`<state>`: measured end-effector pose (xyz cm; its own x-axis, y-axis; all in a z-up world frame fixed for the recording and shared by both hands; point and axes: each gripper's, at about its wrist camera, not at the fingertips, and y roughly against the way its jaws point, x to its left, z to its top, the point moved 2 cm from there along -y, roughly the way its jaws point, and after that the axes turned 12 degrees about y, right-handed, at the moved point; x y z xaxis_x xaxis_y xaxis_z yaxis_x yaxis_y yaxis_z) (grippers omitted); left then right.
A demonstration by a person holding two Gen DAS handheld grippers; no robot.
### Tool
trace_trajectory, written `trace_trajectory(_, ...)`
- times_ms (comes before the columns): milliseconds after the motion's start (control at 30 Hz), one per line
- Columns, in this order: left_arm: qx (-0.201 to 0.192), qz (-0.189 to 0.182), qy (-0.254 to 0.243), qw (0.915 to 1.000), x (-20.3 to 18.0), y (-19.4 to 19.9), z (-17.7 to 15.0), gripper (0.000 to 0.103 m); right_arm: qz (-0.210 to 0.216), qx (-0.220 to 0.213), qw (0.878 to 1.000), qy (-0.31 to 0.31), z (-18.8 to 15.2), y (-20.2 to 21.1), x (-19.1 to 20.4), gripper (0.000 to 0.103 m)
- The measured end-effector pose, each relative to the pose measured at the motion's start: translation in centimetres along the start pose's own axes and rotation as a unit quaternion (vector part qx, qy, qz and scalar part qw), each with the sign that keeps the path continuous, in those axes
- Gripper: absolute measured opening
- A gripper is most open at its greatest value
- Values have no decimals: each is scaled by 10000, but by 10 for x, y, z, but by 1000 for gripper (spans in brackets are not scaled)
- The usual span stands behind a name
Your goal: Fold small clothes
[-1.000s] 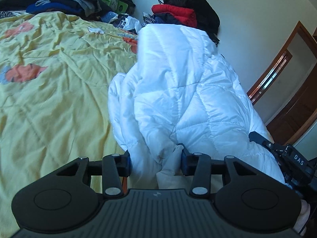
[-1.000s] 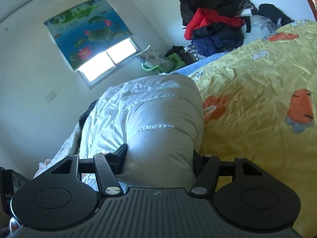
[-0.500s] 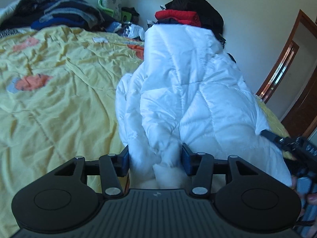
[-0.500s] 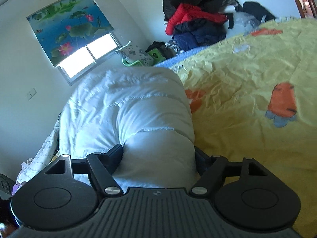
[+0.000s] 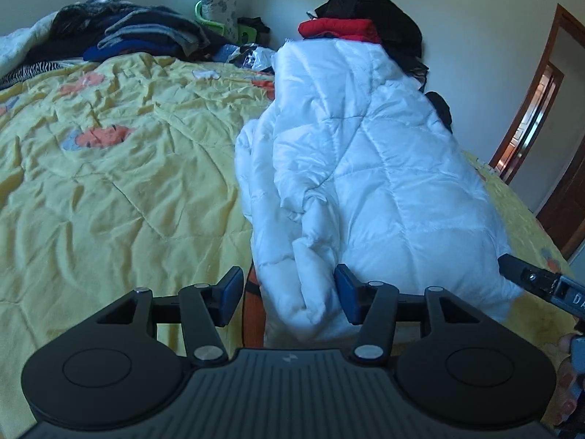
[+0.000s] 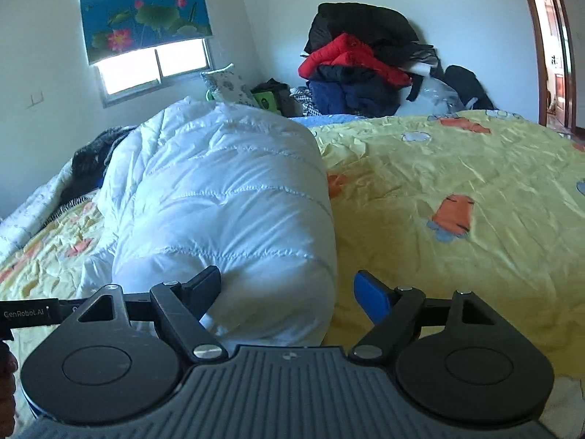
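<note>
In the left wrist view, the left tongs (image 5: 289, 294) are angling downward over the bed (image 5: 120, 183), aimed at the near end of the white puffer jacket (image 5: 365, 168). Their jaws have just been opening and are standing apart: a bunched fold of the jacket is lying between them, touching the right pad (image 5: 345, 292), while the left pad (image 5: 230, 291) is standing clear of the fabric. The jacket is lying folded on the yellow quilt, its long axis running away from the camera toward the clothes pile (image 5: 362, 33) by the far wall. At the right edge the right tongs (image 5: 537, 281) are reaching in beside the jacket's near corner, with a person's fingers (image 5: 565, 376) showing below them.

In the right wrist view, the right tongs (image 6: 287, 292) are tilting gently downward at the jacket's (image 6: 219, 212) rounded near end. Their jaws have just been opening and are now spread wide: the left finger (image 6: 203, 287) is resting against the padded fabric, while the blue right pad (image 6: 371, 294) is hanging free over the quilt (image 6: 457, 183). Here the jacket is stretching away toward the window (image 6: 153, 69), lying left of the bare quilt.
</note>
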<state>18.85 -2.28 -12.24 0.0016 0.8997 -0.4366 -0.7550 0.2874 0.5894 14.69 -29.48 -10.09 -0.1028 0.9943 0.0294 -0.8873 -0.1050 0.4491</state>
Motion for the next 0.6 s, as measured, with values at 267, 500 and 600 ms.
trace_trajectory(267,-635,524,-587,9949,-19,59,-24,84,-217,-276,9986,384,-5,64,22,89)
trace_trajectory(500,-1168,724,-653,9884,-23,108,-49,103,-549,-328,9954,708,-17,111,52,100)
trace_trajectory(600,-1393,726,-755,9847,-26,132,-55,103,-631,-341,9957,588,-22,125,60,102)
